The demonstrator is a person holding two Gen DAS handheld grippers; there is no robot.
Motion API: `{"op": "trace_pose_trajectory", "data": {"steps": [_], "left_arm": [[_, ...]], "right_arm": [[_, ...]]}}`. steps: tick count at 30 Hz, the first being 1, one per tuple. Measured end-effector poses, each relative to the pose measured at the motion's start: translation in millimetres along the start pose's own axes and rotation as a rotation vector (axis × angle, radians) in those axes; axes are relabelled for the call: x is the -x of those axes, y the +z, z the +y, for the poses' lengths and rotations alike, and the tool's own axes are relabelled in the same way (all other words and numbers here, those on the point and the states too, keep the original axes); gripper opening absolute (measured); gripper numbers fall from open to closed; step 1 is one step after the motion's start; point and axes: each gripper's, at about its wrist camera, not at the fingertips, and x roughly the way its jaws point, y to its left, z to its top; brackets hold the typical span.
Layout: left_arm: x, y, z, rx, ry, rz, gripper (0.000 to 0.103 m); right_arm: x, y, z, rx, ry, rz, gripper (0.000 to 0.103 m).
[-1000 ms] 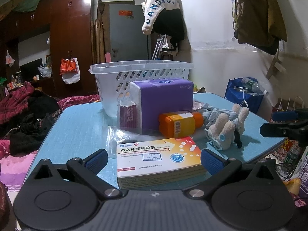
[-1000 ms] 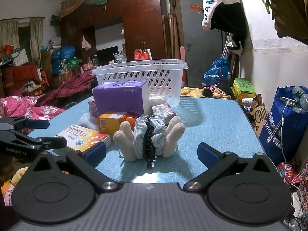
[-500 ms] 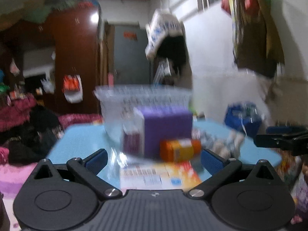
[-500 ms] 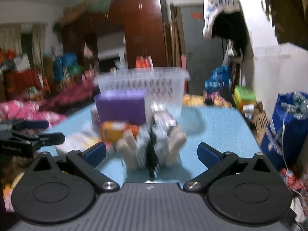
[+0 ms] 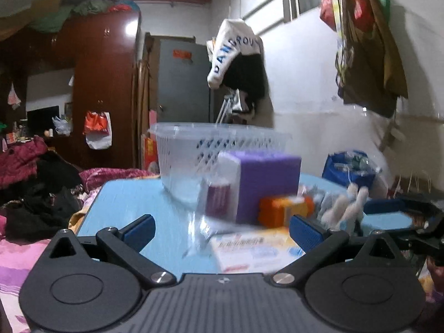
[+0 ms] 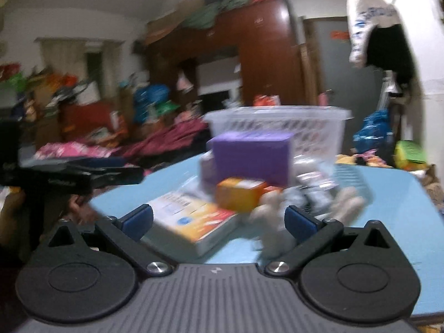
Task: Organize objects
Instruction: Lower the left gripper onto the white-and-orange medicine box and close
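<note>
A white plastic basket (image 5: 219, 149) stands on the blue table (image 5: 144, 202). In front of it lie a purple box (image 5: 266, 183), an orange box (image 5: 283, 211), a flat white-and-orange medicine box (image 5: 255, 249) and a plush toy (image 5: 344, 208). My left gripper (image 5: 219, 230) is open and empty, short of the medicine box. My right gripper (image 6: 219, 219) is open and empty, over the medicine box (image 6: 191, 219) and beside the plush toy (image 6: 280, 216). The basket (image 6: 277, 127), purple box (image 6: 252, 155) and orange box (image 6: 238, 194) show blurred in the right wrist view.
The right gripper shows at the right edge of the left wrist view (image 5: 402, 222); the left gripper shows at the left of the right wrist view (image 6: 69, 174). A blue bag (image 5: 349, 169) stands beyond the table. Clothes piles (image 5: 33, 183) and a wardrobe (image 5: 105, 88) stand at the left.
Both grippers have lifted and swung; the right one has turned left, now facing the medicine box rather than the plush toy. Both stay open. Views are motion-blurred.
</note>
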Motion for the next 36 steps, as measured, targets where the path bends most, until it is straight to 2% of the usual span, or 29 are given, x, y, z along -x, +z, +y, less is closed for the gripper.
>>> {"op": "trace_pose_trajectory", "data": {"steps": [3, 5, 7, 10, 11, 13, 16, 22, 23, 24, 28, 36], "left_arm": [[-4.8, -10.5, 9.8, -0.014, -0.034, 0.025, 0.102], [-8.9, -16.8, 15.1, -0.011, -0.073, 0.045, 0.097], [-13.5, -21.3, 20.2, 0.004, -0.11, 0.056, 0.093], [-15.3, -29.6, 22.5, -0.007, -0.12, 0.066, 0.091], [-15.6, -30.6, 21.6, -0.016, -0.113, 0.068, 0.089], [-15.2, -31.0, 19.6, -0.023, -0.13, 0.07, 0.084], [-15.2, -32.1, 11.8, -0.065, -0.139, 0.072, 0.081], [-20.3, -36.5, 5.4, -0.073, -0.172, 0.103, 0.069], [-21.0, -37.3, 3.7, -0.072, -0.178, 0.109, 0.063], [-20.3, -38.2, 1.6, -0.074, -0.178, 0.107, 0.059], [-16.6, -40.7, -10.0, -0.102, -0.142, 0.099, 0.056], [-11.0, -40.8, -16.0, -0.112, -0.114, 0.065, 0.054]], "right_arm": [[-11.1, -1.5, 6.0, 0.026, 0.046, 0.022, 0.103], [-13.6, -2.5, 9.4, 0.031, 0.078, 0.036, 0.102], [-17.2, -5.3, 12.1, 0.026, 0.099, 0.063, 0.093], [-14.7, -8.3, 14.2, 0.025, 0.131, 0.082, 0.089], [-13.5, -9.0, 16.2, 0.029, 0.132, 0.086, 0.088], [-13.7, -10.4, 15.6, 0.032, 0.134, 0.1, 0.078], [-17.0, -12.3, 10.3, 0.025, 0.129, 0.128, 0.071], [-15.7, -15.4, 2.6, -0.002, 0.119, 0.124, 0.061], [-14.1, -15.7, 3.5, 0.001, 0.11, 0.122, 0.061], [-14.9, -15.3, 2.1, 0.003, 0.101, 0.123, 0.057], [-13.0, -16.9, 3.3, 0.026, 0.068, 0.117, 0.049], [-11.8, -17.4, 6.1, 0.042, 0.058, 0.102, 0.046]]}}
